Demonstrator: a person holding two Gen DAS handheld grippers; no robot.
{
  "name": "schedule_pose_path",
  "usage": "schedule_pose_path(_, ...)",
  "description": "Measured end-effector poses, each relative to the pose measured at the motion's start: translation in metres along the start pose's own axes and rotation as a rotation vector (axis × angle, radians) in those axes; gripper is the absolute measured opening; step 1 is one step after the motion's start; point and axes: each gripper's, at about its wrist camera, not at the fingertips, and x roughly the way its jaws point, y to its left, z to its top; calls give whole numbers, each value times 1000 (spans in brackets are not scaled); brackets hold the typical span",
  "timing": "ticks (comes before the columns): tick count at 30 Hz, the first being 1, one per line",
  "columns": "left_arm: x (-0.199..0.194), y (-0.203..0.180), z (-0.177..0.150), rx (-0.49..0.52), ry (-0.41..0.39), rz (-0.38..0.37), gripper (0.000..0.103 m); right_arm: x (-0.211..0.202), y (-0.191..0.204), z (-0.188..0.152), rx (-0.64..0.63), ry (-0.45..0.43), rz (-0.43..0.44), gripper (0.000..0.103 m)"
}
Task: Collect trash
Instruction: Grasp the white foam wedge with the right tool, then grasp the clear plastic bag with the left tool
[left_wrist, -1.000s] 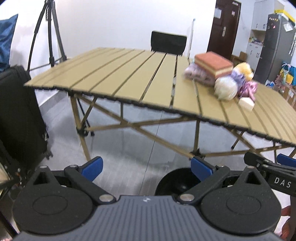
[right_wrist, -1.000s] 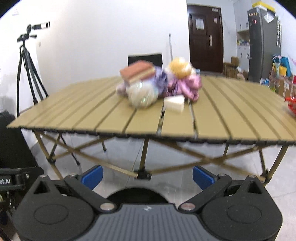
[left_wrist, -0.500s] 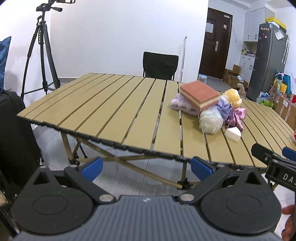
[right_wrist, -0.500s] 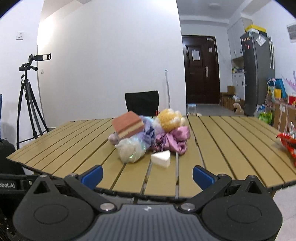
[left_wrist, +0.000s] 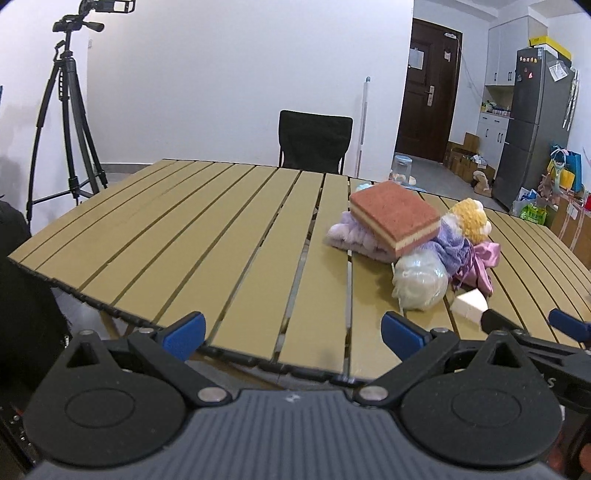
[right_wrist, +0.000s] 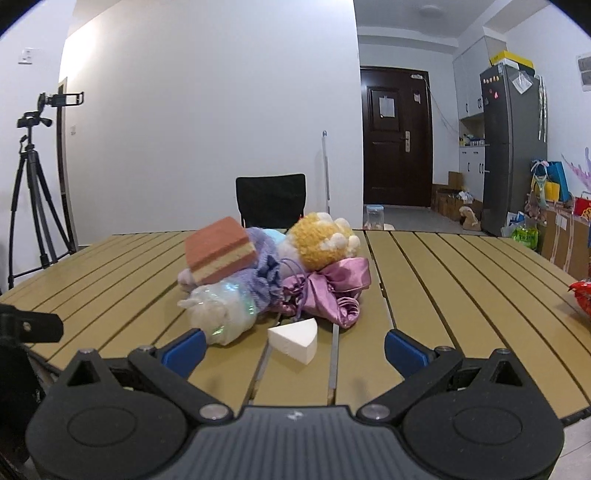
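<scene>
Both tongs, left tongs (left_wrist: 291, 328) and right tongs (right_wrist: 293, 349), are spread and empty. The white foam wedge (right_wrist: 293, 341) lies near on the tabletop (right_wrist: 461, 295); it looks light and squashy, best pinched across its flat faces.

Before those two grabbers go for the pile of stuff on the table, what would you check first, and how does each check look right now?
1. Right gripper open and empty: ok, jaws wide apart, nothing between them.
2. Left gripper open and empty: ok.
3. Nearest piece clear to take: ok, the white wedge lies apart from the pile, in front of the right gripper.
4. Pile steady: not ok, the sponge sits tilted on the purple cloth.
5. Grippers clear of each other: ok, the left gripper shows only at the edge of the right view.
6. A bin for the trash: cannot tell, none in view.
</scene>
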Motion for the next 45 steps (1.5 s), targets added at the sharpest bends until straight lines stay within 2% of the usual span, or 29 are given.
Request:
schedule_pose_path(6, 26, -12, 11, 22, 6, -19, 103, 42, -7, 3, 9, 49, 6, 95)
schedule_pose_path(10, 39, -16, 16, 29, 5, -27, 103, 62, -7, 3, 4, 76, 8, 85)
schedule_pose_path(13, 48, -18, 20, 24, 12, -44, 103, 73, -3, 1, -12, 88, 9, 84)
schedule_pose_path(14, 51, -20, 21, 27, 11, -43, 103, 76, -2, 1, -19, 91, 8, 82)
schedule_pose_path(19, 59, -25, 25, 28, 13, -66, 103, 82, 1, -2, -36, 89, 1, 57)
schedule_pose_path(21, 62, -27, 25, 29, 14, -71, 103, 80, 1, -3, -35, 86, 5, 51)
schedule_pose_path(27, 66, -32, 26, 26, 16, -93, 103, 77, 3, -7, -55, 88, 4, 47)
schedule_pose_path(30, 67, -38, 25, 31, 12, -101, 103, 75, 1, -6, -44, 83, 28, 35)
schedule_pose_path(45, 77, -68, 22, 39, 12, -155, 103, 46, -37, 0, 22, 0, -23, 31)
